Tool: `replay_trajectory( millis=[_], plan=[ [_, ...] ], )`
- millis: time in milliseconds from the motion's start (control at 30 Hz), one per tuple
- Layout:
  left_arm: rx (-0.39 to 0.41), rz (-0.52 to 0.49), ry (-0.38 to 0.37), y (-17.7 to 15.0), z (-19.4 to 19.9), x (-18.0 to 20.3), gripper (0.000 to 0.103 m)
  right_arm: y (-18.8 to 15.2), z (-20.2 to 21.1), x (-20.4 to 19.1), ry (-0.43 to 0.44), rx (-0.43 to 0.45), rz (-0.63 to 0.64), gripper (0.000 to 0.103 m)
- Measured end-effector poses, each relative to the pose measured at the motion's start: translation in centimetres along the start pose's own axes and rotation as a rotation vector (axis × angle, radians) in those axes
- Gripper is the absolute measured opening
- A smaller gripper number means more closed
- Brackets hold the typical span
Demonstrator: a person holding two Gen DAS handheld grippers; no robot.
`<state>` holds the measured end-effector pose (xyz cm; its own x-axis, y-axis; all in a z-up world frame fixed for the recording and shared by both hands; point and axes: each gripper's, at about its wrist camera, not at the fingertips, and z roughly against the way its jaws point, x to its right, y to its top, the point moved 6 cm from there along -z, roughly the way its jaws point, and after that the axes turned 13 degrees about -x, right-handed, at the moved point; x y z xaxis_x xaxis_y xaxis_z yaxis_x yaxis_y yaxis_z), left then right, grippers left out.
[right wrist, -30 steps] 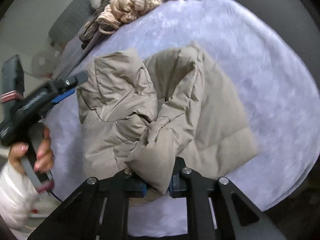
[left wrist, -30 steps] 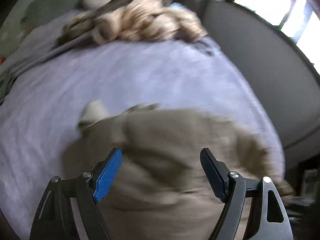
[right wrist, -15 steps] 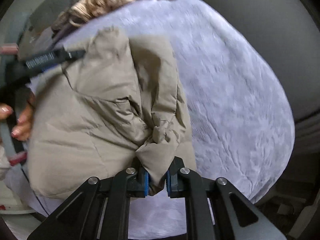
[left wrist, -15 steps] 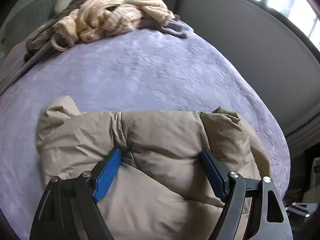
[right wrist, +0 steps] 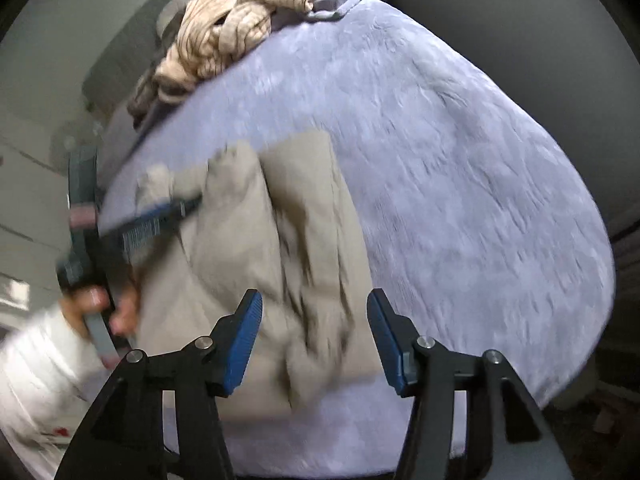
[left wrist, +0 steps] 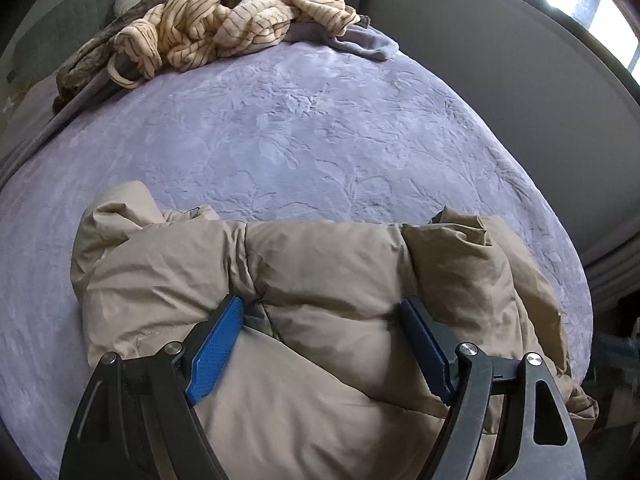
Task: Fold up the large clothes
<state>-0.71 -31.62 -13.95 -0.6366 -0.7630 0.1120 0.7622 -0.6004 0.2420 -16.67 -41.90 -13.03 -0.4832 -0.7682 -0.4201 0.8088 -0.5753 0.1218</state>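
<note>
Tongs first: the left gripper stands wide, its blue pads pressed down into the top of the tan puffer jacket with a fat quilted roll bulging between them; whether they truly squeeze that roll or only rest astride it, I cannot tell. The right gripper is opening, its jaws spreading apart above the jacket's near edge, and though crumpled fabric lies beneath the gap, nothing seems pinched between the pads in that blurred view. The jacket itself lies on the near part of the lavender bedspread, gathered into a thick, long bundle with what looks like a sleeve or flap laid inward over the body. By my reading, one fold at least is done and the right gripper is letting go of the part it carried across. What is left appears to be more: the bundle is lumpy, an end sticks up loose at the far left corner, and a further fold plus some flattening would likely be needed to make it compact. Further out, a heap of striped cream garments sits at the head of the bed, unfolded, so more work probably waits there.
</note>
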Motion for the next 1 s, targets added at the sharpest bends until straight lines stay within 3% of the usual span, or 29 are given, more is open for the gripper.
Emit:
replay_trajectory(
  millis=[33, 100, 233, 333, 433, 533, 567, 667, 800, 900, 1000],
  plan=[
    [0.000, 0.004, 0.003, 0.0, 0.0, 0.0, 0.081, 0.7, -0.3, -0.1, 0.022, -0.003, -0.010, 0.054],
    [-0.001, 0.010, 0.008, 0.1, -0.1, 0.0, 0.081, 3.1, -2.1, 0.0, 0.081, -0.016, -0.036, 0.015],
    [-0.002, 0.017, 0.015, 0.2, -0.1, 0.3, 0.081, 5.8, -8.0, 1.4, -0.017, -0.116, -0.093, 0.001],
    [-0.010, 0.008, 0.031, 0.1, -0.3, 0.4, 0.083, 5.3, -10.7, 2.5, -0.037, -0.197, -0.112, 0.000],
    [-0.011, 0.011, 0.036, 0.0, -0.3, 0.2, 0.083, 5.1, -8.5, 2.0, -0.023, -0.144, -0.098, 0.005],
    [-0.012, 0.010, 0.042, -0.1, -0.4, 0.0, 0.083, 4.9, -5.5, 0.9, 0.069, -0.073, -0.102, 0.008],
    [-0.013, 0.008, 0.047, -0.1, -0.4, 0.0, 0.083, 5.0, -4.3, 0.2, 0.117, -0.042, -0.103, 0.014],
    [-0.018, 0.005, 0.065, -0.2, -0.4, 0.1, 0.083, 4.9, -3.6, -2.0, 0.196, -0.036, -0.065, 0.044],
    [-0.020, 0.031, 0.069, -0.5, 0.5, -0.2, 0.083, 4.0, -4.5, -4.6, 0.197, -0.098, 0.003, 0.042],
    [-0.014, 0.059, 0.055, -1.2, 2.3, -0.7, 0.083, 2.4, -6.7, -5.0, 0.104, -0.172, 0.053, 0.035],
    [0.000, 0.073, 0.057, -3.1, 4.6, -1.6, 0.083, 1.0, -8.3, -4.9, 0.050, -0.218, 0.070, 0.034]
  ],
)
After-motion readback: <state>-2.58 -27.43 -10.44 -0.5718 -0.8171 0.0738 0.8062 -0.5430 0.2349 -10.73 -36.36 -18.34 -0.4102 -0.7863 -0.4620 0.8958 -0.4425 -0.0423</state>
